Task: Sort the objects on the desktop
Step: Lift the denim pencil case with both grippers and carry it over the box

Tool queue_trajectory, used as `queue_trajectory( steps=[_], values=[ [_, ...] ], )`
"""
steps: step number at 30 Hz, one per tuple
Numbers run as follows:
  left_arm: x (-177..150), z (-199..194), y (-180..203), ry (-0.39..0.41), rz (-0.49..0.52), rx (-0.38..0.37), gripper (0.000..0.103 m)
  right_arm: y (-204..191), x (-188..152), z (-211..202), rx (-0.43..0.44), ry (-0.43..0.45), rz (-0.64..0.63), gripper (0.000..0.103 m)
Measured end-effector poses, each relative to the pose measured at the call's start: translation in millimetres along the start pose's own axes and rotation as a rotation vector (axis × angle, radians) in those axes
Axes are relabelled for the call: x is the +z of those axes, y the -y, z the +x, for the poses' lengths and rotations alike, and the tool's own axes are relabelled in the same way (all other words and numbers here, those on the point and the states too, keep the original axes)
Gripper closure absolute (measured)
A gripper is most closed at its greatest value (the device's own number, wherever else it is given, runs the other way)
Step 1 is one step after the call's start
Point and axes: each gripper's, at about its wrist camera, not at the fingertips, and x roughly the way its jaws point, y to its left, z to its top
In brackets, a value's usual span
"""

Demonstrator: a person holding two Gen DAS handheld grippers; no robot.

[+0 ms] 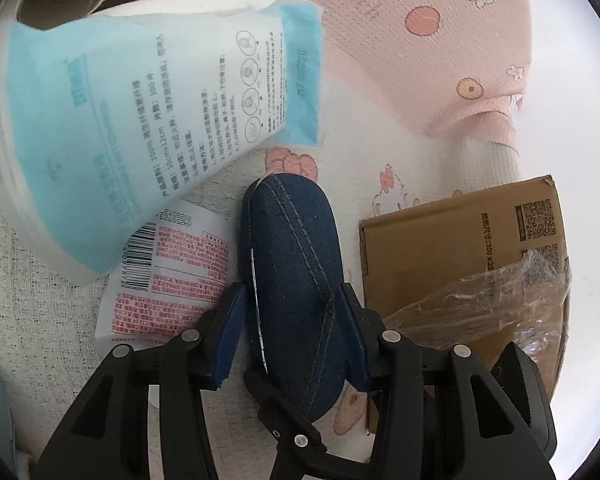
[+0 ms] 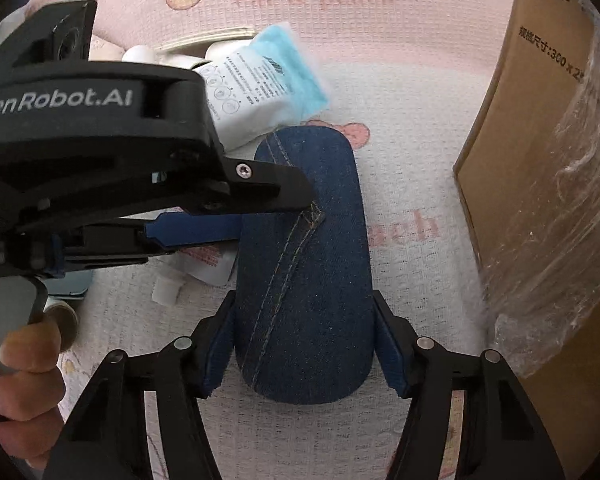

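Denim pouch [image 2: 304, 264] lies on the pink-and-white cloth [image 2: 412, 128] covering the bench, just left of a cardboard box [image 2: 512, 184] partly wrapped in clear film. Both grippers straddle it. Right gripper [image 2: 306, 344] stands spread around the pouch's near end; whether its blue pads press the sides cannot be told. Left gripper [image 1: 292, 320] reaches in from the left, spread around the pouch's middle, grip likewise uncertain. Beyond sit a blue-and-white packet [image 1: 148, 120] and a red-printed sachet [image 1: 168, 280].
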Motion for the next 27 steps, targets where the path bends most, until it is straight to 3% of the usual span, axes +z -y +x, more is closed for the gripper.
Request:
queue_trajectory(
  steps=[4, 7, 17, 27],
  values=[
    [-1.3, -2.1, -0.3, 0.014, -0.029, -0.005, 0.057, -1.7, 1.5, -1.5, -0.007, -0.007, -0.011, 0.044],
    [-1.6, -11.8, 7.6, 0.024, 0.004, -0.001, 0.057, -4.2, 4.5, -10.2, -0.007, -0.001, -0.012, 0.044],
    [3.4, -84.3, 69.9, 0.145, 0.155, -0.027, 0.057, -22.1, 25.4, -83.5, -0.019, 0.179, -0.013, 0.044],
    [-6.2, -142.4, 128.1, 0.238, 0.243, -0.08, 0.057, -32.0, 37.4, -160.4, -0.034, 0.336, -0.033, 0.044]
  ],
)
